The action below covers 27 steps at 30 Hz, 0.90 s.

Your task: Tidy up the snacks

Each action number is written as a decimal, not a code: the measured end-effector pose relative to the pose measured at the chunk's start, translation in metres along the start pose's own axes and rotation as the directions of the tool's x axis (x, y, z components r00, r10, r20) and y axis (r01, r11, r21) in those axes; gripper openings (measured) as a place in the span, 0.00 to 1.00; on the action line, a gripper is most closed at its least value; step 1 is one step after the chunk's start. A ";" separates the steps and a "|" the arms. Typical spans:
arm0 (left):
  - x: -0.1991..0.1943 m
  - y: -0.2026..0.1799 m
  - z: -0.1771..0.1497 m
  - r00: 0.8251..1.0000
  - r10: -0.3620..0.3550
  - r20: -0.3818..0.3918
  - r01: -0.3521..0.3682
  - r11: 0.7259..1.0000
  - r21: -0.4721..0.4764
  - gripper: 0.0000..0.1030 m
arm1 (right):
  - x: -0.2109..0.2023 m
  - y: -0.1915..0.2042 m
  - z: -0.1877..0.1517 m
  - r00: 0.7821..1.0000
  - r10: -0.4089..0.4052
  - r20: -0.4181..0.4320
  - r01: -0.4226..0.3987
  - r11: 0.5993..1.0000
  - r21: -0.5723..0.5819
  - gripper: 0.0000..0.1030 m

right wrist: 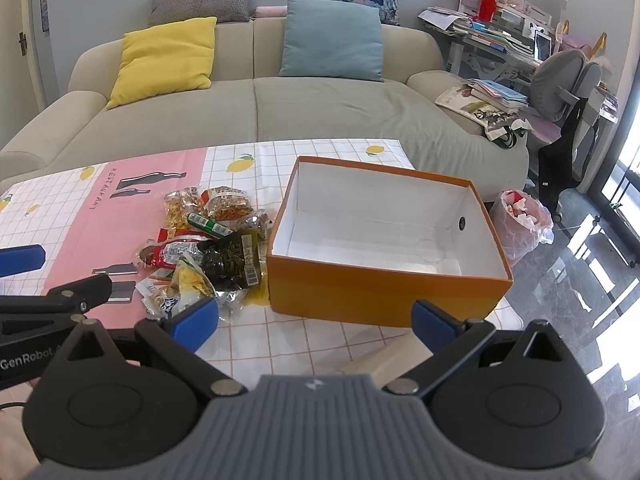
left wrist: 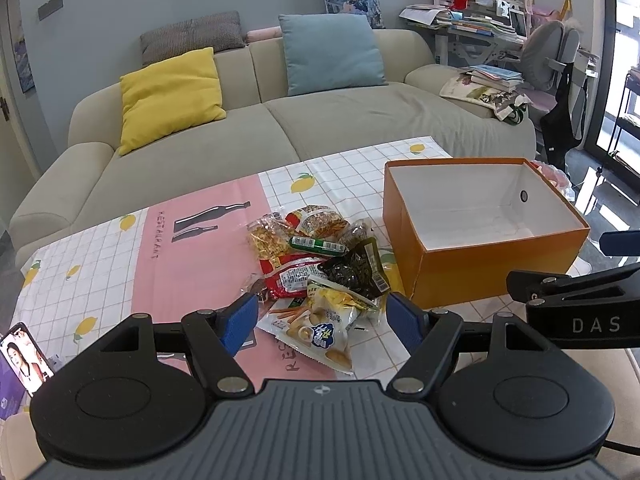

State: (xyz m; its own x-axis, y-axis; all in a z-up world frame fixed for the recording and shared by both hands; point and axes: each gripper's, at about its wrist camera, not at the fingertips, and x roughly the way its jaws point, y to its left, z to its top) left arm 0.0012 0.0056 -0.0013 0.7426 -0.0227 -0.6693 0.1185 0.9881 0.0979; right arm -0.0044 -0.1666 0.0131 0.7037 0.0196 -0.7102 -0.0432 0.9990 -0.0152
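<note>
- At frame centre in my left view, a heap of crinkly plastic snack packets [left wrist: 316, 268] lies on the tablecloth, beside the empty orange cardboard box [left wrist: 484, 276].
- My left gripper [left wrist: 322, 318] spreads wide open over the nearest packet.
- My right gripper [right wrist: 316, 322] also gapes open, holding nothing.

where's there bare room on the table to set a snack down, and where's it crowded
Free: the pink cloth panel left of the snack pile, the checked strip in front of the orange box, and the box's bare white floor. Crowded: the pile itself, which nearly reaches the box's left wall.
</note>
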 end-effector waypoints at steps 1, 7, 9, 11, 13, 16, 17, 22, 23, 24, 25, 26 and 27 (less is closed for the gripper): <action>0.000 0.000 0.000 1.000 -0.001 0.000 0.001 1.000 -0.001 0.83 | 0.000 0.000 0.001 1.000 0.001 -0.001 -0.001 1.000 0.000 0.97; 0.000 0.000 0.000 1.000 -0.001 -0.002 0.001 1.000 -0.001 0.83 | 0.000 0.001 0.000 1.000 0.001 -0.002 -0.001 1.000 -0.002 0.97; 0.001 0.001 0.000 1.000 -0.002 -0.003 0.002 1.000 -0.002 0.83 | 0.000 0.001 0.000 1.000 0.000 -0.002 0.000 1.000 -0.001 0.97; 0.000 0.001 0.000 1.000 -0.002 -0.003 0.002 1.000 -0.003 0.83 | 0.001 0.002 0.000 1.000 0.001 -0.003 -0.001 1.000 -0.002 0.97; 0.000 0.001 0.000 1.000 -0.002 -0.003 0.002 1.000 -0.003 0.83 | 0.001 0.003 0.001 1.000 0.002 -0.006 -0.002 1.000 -0.003 0.97; 0.000 0.000 -0.001 1.000 -0.003 -0.002 0.003 1.000 -0.002 0.83 | 0.001 0.003 0.001 1.000 0.001 -0.006 -0.001 1.000 -0.004 0.97; 0.000 0.000 -0.001 1.000 -0.004 -0.003 0.004 1.000 -0.001 0.83 | 0.001 0.003 0.001 1.000 0.001 -0.006 -0.001 1.000 -0.003 0.97; 0.000 0.000 -0.002 1.000 -0.005 -0.005 0.005 1.000 -0.001 0.83 | 0.001 0.004 0.000 1.000 0.004 -0.009 -0.004 1.000 -0.005 0.97; 0.000 0.000 -0.002 1.000 -0.005 -0.004 0.005 1.000 -0.002 0.83 | 0.000 0.004 0.000 1.000 0.005 -0.010 -0.005 1.000 -0.006 0.97; 0.000 -0.001 -0.002 1.000 -0.005 -0.005 0.005 1.000 -0.002 0.83 | 0.000 0.005 -0.001 1.000 0.005 -0.010 -0.005 1.000 -0.006 0.97; 0.000 -0.001 -0.002 1.000 -0.005 -0.005 0.005 1.000 -0.002 0.83 | 0.000 0.004 0.000 1.000 0.005 -0.010 -0.005 1.000 -0.007 0.97; 0.000 -0.001 -0.002 1.000 -0.004 -0.005 0.004 1.000 -0.002 0.83 | 0.000 0.004 0.000 1.000 0.006 -0.011 -0.006 1.000 -0.007 0.97; 0.000 -0.001 -0.002 1.000 -0.005 -0.004 0.005 1.000 -0.001 0.83 | 0.000 0.004 0.000 1.000 0.006 -0.011 -0.006 1.000 -0.006 0.97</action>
State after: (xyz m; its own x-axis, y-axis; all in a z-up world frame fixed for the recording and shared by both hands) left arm 0.0001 0.0054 -0.0030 0.7390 -0.0270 -0.6731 0.1213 0.9882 0.0935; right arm -0.0046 -0.1624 0.0125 0.6956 0.0249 -0.7180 -0.0518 0.9985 -0.0155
